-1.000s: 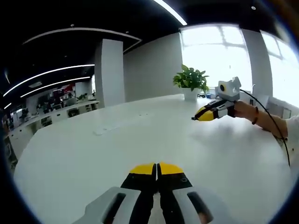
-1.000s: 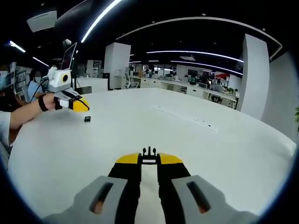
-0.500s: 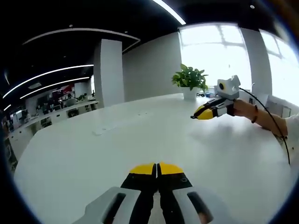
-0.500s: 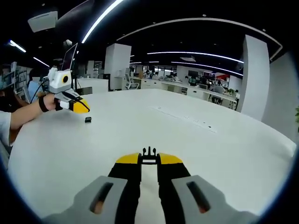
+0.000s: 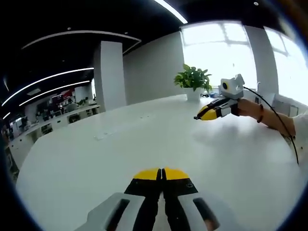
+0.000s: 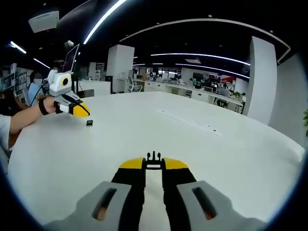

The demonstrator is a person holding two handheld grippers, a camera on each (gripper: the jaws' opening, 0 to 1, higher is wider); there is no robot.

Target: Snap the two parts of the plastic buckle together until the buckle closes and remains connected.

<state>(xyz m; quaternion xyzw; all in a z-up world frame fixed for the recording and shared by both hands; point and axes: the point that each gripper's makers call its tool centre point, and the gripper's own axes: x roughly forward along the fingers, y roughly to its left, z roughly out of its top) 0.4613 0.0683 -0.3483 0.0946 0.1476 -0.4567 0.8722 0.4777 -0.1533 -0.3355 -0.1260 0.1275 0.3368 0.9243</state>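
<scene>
Big white table (image 5: 120,144) takes up most of both views, running out ahead of both tongs. Past the far edge in the left gripper view there's a potted plant (image 5: 194,79) by the window, just behind the right gripper (image 5: 198,117) as it comes in from the right.

Left gripper (image 5: 161,173): yellow tips pressed together, nothing between them that I can see. In the right gripper view it hangs above the table at the far left (image 6: 86,112).

Right gripper (image 6: 153,164): jaws narrow, pinching a small black pronged buckle part (image 6: 153,158) at the tips.

The other buckle part (image 6: 89,123), a tiny black bit, lies on the table just beside the left gripper's tips, well apart from the right gripper.
</scene>
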